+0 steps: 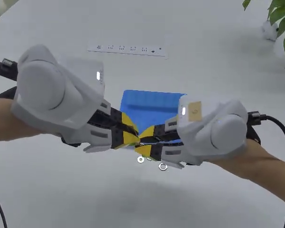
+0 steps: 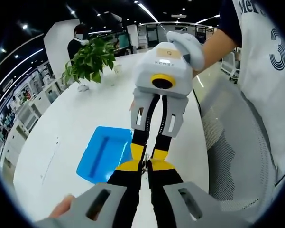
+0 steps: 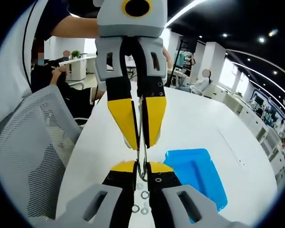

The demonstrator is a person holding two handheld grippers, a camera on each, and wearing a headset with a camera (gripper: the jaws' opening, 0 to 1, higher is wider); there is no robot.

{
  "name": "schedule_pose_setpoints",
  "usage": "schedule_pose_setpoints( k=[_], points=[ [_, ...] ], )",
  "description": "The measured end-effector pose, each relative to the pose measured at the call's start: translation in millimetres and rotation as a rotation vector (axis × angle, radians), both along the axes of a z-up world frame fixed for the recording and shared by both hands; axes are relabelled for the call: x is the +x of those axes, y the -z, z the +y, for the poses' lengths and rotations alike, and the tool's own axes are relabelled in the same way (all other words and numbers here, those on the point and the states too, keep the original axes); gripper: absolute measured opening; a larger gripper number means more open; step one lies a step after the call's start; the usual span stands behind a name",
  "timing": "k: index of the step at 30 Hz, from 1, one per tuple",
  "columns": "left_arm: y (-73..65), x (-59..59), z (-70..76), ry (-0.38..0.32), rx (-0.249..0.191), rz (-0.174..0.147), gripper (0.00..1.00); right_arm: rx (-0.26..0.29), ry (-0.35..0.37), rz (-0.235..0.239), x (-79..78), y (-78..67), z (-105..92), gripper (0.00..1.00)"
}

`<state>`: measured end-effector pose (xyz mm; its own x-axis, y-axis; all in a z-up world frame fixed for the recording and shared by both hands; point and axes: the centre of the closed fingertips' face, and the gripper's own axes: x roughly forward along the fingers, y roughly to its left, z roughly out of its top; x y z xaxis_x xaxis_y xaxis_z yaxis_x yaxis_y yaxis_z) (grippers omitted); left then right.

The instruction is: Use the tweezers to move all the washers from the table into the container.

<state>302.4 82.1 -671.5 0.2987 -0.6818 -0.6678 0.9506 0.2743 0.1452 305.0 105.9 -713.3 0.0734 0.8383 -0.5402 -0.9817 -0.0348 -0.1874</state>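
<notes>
Over the white table my two grippers meet tip to tip, the left gripper [image 1: 133, 135] coming from the left and the right gripper [image 1: 151, 148] from the right. Thin silver tweezers [image 3: 141, 154] run between them. In the right gripper view my right gripper [image 3: 141, 167] is shut on their near end, and the left gripper [image 3: 141, 140] is shut on them from above. Just behind the tips lies the blue container [image 1: 151, 105]. Washers [image 1: 140, 159] lie on the table under the grippers, and several washers [image 3: 145, 194] lie between my right gripper's jaws.
A white power strip [image 1: 128, 49] lies further back on the table. A potted plant [image 1: 280, 21] stands at the far right corner. A grey mesh chair [image 3: 33, 156] stands at the table's near edge beside the person. Other people sit at desks behind.
</notes>
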Motion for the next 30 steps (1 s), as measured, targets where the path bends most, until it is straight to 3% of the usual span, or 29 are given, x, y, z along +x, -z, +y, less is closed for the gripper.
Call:
schedule_pose_setpoints(
  k=[7,15,22,30],
  points=[
    [-20.7,23.1,-4.8,0.024,-0.002,-0.05,0.09,0.025,0.025,-0.04,25.4,-20.7,-2.8,0.09],
    [-23.3,47.3,-9.4,0.042,0.0,-0.081,0.09,0.03,0.048,-0.059,52.0,-23.1,-3.6,0.09],
    [-13.3,69.7,-10.3,0.078,0.027,-0.081,0.09,0.015,0.062,-0.062,76.4,-12.1,-5.2,0.09],
    [12.1,96.2,-12.7,0.062,0.019,-0.032,0.09,-0.003,0.101,-0.009,99.1,13.4,-5.2,0.09]
  ],
)
